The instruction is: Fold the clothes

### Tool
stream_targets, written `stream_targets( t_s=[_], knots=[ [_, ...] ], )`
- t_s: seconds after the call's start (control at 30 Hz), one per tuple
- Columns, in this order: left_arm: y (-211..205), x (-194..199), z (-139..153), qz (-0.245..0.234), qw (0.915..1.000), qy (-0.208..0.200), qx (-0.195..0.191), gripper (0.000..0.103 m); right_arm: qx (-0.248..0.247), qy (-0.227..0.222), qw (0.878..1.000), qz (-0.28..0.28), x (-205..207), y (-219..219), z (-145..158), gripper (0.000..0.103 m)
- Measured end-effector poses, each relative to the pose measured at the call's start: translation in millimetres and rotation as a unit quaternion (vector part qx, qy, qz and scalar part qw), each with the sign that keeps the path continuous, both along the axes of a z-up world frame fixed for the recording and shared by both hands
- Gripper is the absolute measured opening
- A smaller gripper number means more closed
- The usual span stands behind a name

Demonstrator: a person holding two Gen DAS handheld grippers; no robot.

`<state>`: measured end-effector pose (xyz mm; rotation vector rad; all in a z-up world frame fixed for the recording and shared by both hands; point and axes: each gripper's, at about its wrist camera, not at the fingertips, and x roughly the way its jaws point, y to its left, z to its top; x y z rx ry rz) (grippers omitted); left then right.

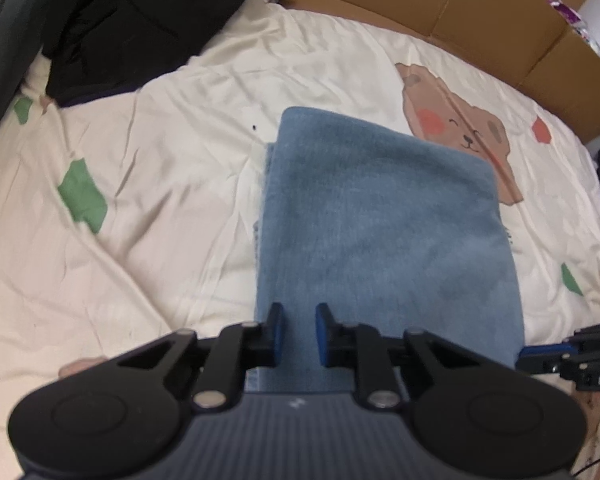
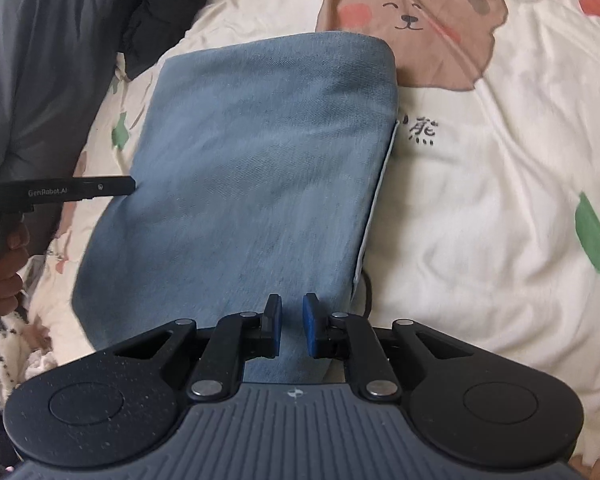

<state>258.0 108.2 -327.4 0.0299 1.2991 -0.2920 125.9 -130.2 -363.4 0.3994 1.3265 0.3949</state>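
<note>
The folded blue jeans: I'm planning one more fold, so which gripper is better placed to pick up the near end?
Probably either; the right has a slight edge. The right gripper sits above the folded blue jeans near their open side edge. The left gripper hovers likewise near the opposite edge.

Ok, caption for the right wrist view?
Right gripper over folded blue jeans on a bear-print bedsheet.

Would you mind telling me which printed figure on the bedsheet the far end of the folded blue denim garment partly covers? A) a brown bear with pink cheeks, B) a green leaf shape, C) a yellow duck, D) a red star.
A: in both wrist views the folded blue denim garment overlaps the lower edge of the brown bear print on the cream bedsheet.
</note>
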Motion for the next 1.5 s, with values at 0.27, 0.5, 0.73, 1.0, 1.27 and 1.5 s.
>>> stream_targets(
  t_s=[0.27,0.5,0.73,1.0,1.27,1.5],
  knots=[
    [15.1,-28.8,19.9,0.01,0.9996,0.007,-0.026,0.041,-0.004,0.011,1.0,0.003,-13.8,-5.9,0.4,0.016],
    [37.6,-52.8,20.0,0.043,0.9981,0.025,-0.037,0.051,-0.013,0.019,0.999,0.029,-23.7,8.1,-3.1,0.024],
    [54.7,-83.6,8.2,0.087,0.988,0.054,-0.116,0.067,0.003,0.055,0.998,0.025,-29.4,13.7,-16.7,0.031],
    [46.9,-106.1,-16.3,0.102,0.9764,0.07,-0.177,0.07,-0.001,0.069,0.997,0.033,-26.0,17.0,-20.4,0.033],
    [15.9,-110.5,-41.8,0.065,0.9666,0.102,-0.226,0.07,0.0,0.076,0.997,0.034,-24.6,15.7,-21.7,0.033],
    [-2.4,-119.7,-56.6,0.045,0.963,0.118,-0.238,0.069,-0.005,0.071,0.997,0.039,-24.1,19.0,-19.8,0.034]
  ],
)
